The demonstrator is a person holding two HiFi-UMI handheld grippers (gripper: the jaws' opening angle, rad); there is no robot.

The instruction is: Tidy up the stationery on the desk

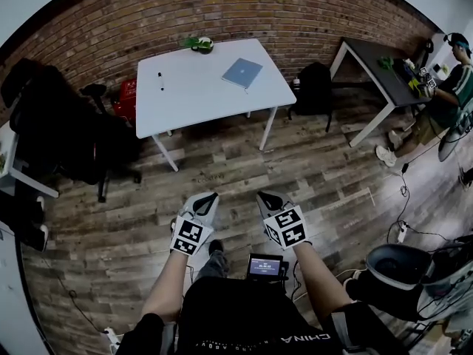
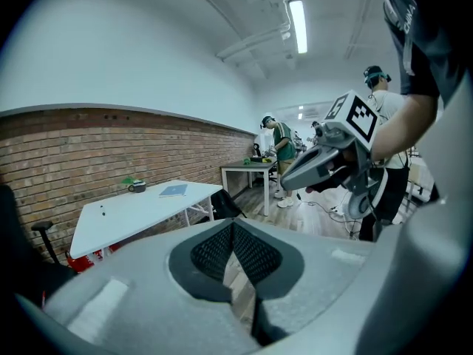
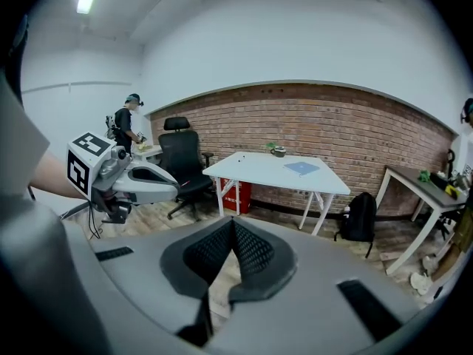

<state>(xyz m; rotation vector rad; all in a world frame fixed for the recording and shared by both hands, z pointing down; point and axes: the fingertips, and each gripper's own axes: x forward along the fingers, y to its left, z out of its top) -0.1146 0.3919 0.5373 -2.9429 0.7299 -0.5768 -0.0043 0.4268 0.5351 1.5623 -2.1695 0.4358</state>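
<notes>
A white desk [image 1: 199,91] stands by the brick wall, well ahead of me. On it lie a blue notebook [image 1: 242,72], a small dark pen [image 1: 161,80] and a green tape dispenser [image 1: 199,44] at the far edge. My left gripper [image 1: 206,201] and right gripper [image 1: 268,200] hang side by side over the wooden floor, both shut and empty, far short of the desk. In the left gripper view the desk [image 2: 140,213] is at the left and the right gripper [image 2: 295,174] crosses the frame. The right gripper view shows the desk [image 3: 277,174] ahead and the left gripper [image 3: 166,187] at the left.
A black office chair [image 1: 63,135] stands left of the desk, with a red box [image 1: 127,98] behind it. A black backpack [image 1: 316,87] leans right of the desk. A second dark desk [image 1: 384,69] with a person [image 1: 443,95] is at the far right. Cables cross the floor [image 1: 403,198].
</notes>
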